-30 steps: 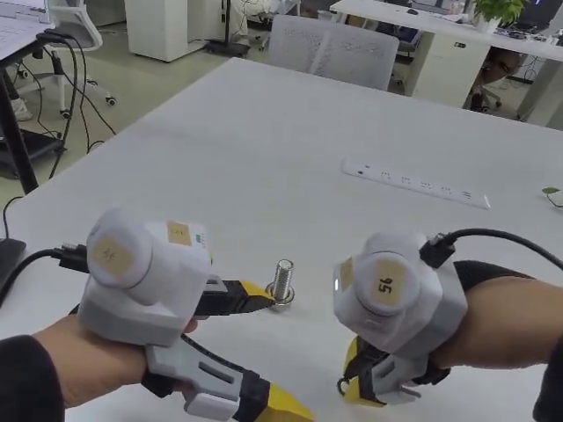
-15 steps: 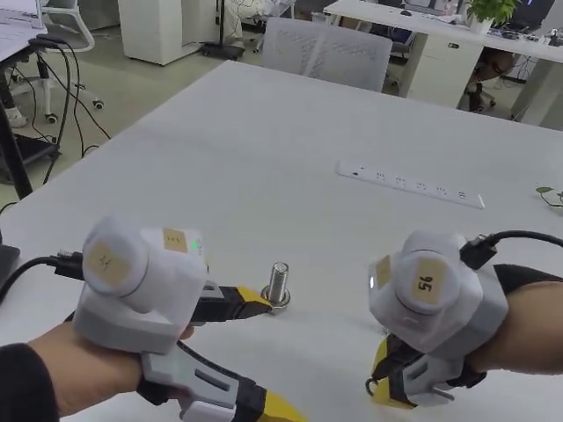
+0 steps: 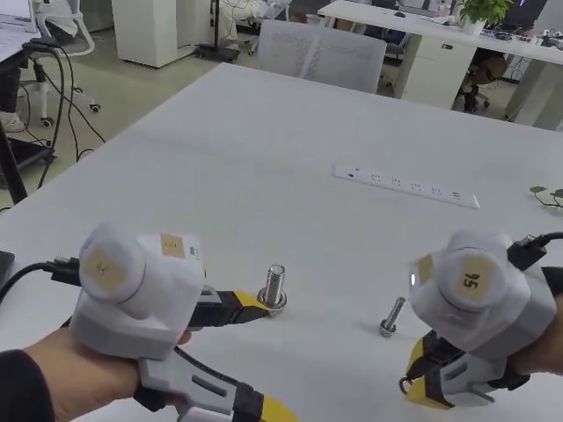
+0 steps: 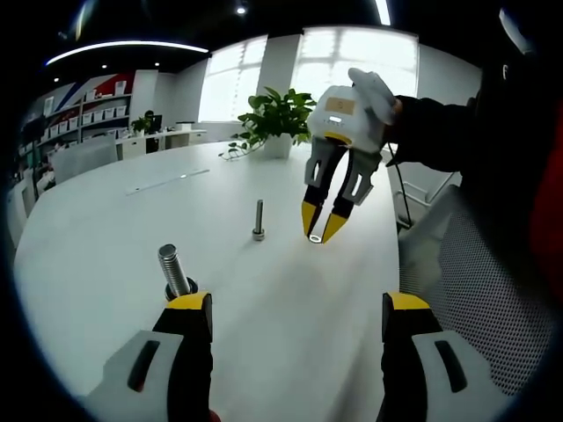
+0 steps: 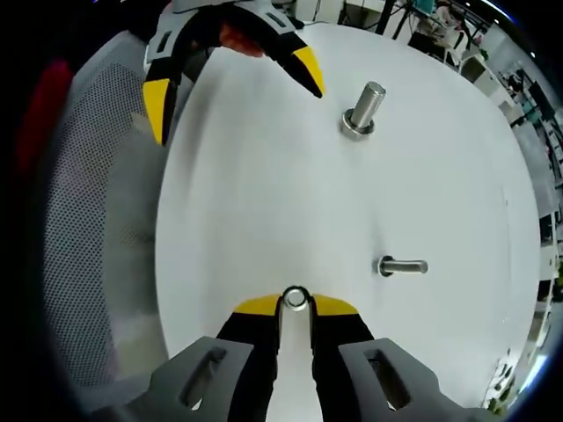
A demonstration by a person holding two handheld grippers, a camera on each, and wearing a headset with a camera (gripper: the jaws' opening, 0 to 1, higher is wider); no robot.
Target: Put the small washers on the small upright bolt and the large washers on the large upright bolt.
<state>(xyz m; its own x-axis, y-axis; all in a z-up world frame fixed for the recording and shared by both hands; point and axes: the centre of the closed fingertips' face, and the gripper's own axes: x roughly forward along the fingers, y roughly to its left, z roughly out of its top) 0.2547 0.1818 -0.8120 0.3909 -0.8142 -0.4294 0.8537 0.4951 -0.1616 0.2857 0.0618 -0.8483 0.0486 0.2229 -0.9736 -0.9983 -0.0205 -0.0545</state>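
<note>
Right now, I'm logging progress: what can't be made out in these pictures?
Head view: the right gripper hides its own tips and washer.
Left gripper view: a jaw tip covers the large bolt at its base.
All views: any washers on that bolt, too small to tell.

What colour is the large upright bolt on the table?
Silvery grey; the large upright threaded metal bolt shows it best in the right gripper view.

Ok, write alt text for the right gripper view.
The right gripper pinches a washer between its jaws above a white table. Ahead stands the small bolt. Farther off is the large bolt, with the open left gripper beside it.
</note>
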